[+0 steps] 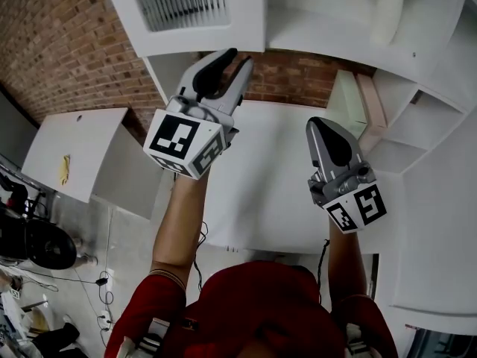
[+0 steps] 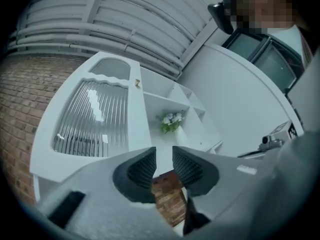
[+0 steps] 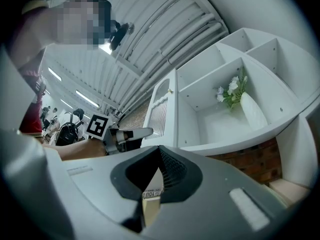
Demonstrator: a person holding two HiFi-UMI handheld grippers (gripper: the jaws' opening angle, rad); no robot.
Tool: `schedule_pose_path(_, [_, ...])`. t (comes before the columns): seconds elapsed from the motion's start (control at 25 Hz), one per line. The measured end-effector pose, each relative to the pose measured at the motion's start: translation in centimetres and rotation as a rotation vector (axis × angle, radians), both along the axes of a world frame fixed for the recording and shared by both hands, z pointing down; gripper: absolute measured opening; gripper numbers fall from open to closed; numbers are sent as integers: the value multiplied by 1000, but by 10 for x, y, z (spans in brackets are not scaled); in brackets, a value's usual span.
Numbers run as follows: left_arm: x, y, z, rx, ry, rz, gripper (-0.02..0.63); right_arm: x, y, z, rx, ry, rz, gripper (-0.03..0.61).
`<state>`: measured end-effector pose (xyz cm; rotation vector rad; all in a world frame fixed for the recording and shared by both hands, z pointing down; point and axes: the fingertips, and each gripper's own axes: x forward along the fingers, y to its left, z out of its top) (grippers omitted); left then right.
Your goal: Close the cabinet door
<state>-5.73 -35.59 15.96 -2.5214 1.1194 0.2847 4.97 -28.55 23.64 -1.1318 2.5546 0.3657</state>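
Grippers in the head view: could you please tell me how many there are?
2. The left gripper points toward the ribbed cabinet door at the top of the picture; the right gripper is lower, to its right, over the white counter. Neither is hidden.

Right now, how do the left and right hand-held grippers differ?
The left hand-held gripper has its jaws slightly apart with nothing between them; the right hand-held gripper has its jaws together. The left is nearer the cabinet door; the right is farther from it. Both are grey and empty.
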Motion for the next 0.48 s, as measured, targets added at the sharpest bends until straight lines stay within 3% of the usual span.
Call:
schedule_pose_path(0.36, [-6,49,29,-43,5,46,6,-24,16,-10,18,-23,-18,12])
schedule_pose_path(0.48, [-7,65,38,-39,13,75,6,-31,22,-7,14,-25,-15,12])
